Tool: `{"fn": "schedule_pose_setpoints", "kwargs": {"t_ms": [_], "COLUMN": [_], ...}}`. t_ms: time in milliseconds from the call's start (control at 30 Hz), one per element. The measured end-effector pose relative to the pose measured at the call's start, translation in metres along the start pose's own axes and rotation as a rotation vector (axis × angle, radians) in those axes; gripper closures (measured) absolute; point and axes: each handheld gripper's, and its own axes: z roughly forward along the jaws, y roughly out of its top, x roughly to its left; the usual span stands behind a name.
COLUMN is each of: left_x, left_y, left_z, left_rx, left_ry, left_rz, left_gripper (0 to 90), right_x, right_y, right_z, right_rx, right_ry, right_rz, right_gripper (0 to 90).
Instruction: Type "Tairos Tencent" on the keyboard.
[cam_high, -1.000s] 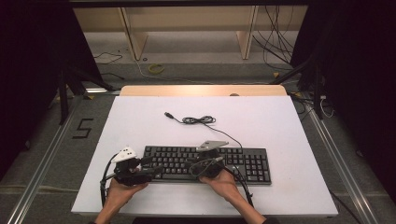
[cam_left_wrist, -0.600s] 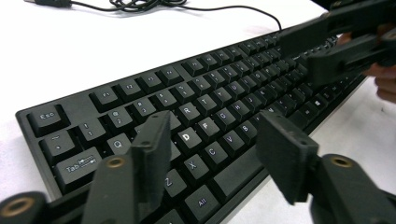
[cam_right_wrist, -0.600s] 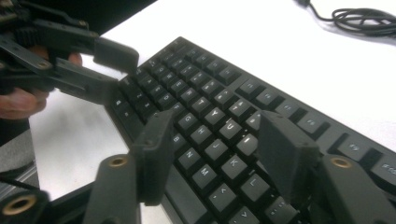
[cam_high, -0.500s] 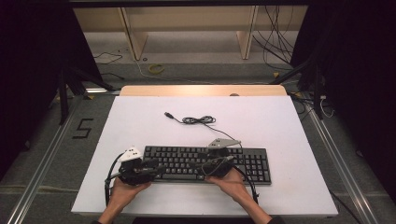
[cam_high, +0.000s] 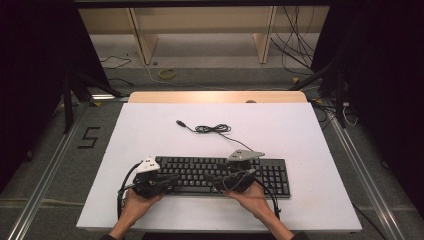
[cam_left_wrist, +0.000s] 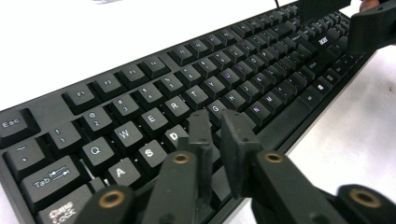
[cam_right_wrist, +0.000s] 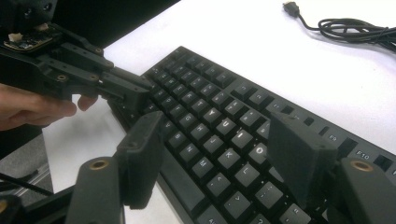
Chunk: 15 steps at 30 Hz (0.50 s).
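On the worktop: rigid keyboard (cam_high: 220, 174), best gripped at edges; left gripper (cam_left_wrist: 217, 128) jaws nearly together, right gripper (cam_right_wrist: 219, 158) jaws spread.

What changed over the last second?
The right gripper shifted slightly rightward along the keyboard, jaws open above the keys. The left gripper, jaws nearly shut, settled lower over the left-hand keys. Keyboard and cable stayed put; nothing was grasped.
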Motion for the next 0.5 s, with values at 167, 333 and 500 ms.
{"fn": "schedule_pose_setpoints", "kwargs": {"t_ms": [167, 333, 500], "left_x": [0.0, 0.0, -0.002], "left_y": [0.001, 0.001, 0.001], "left_z": [0.004, 0.008, 0.012], "left_rx": [0.019, 0.038, 0.054], "left_ry": [0.003, 0.001, 0.003], "left_rz": [0.005, 0.006, 0.008], "left_gripper": [88.8, 88.9, 89.0], "right_x": [-0.001, -0.001, -0.001], "right_y": [-0.002, -0.004, -0.007], "right_z": [-0.003, -0.006, -0.008], "right_rx": [-0.01, -0.006, -0.005], "right_ry": [0.003, 0.003, 0.003], "right_rz": [0.0, -0.001, -0.001], "right_gripper": [35.6, 35.3, 35.3]}}
